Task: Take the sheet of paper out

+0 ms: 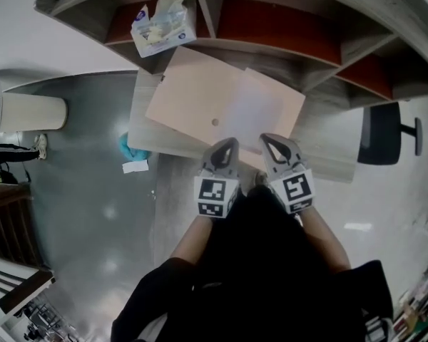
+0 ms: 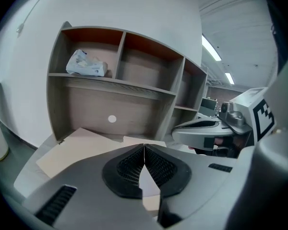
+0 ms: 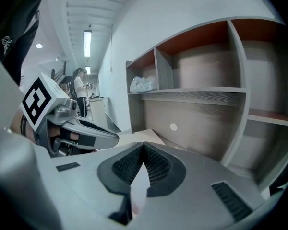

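Sheet of paper [image 1: 262, 109] lies flat and pale on a beige board [image 1: 185, 95]; both rest on the wood-grain surface [image 1: 144, 130] below the shelf unit [image 1: 285, 27]. At the left end of the shelves, a crumpled plastic bag [image 1: 162, 21] sits in the end compartment. Your left tool [image 2: 144, 146] is closed, its ribbed pads meeting at the tips; it points at the shelves from the near edge of the board; pale paper shows through the gap behind the tips, though no view settles whether the tips touch it. Just beside it, your right tool [image 3: 143, 145] is closed the same way, tip to tip, over the near edge of the sheet; the two tools sit side by side, close but apart. Off to the right, a black chair [image 1: 380, 134] stands on the floor.
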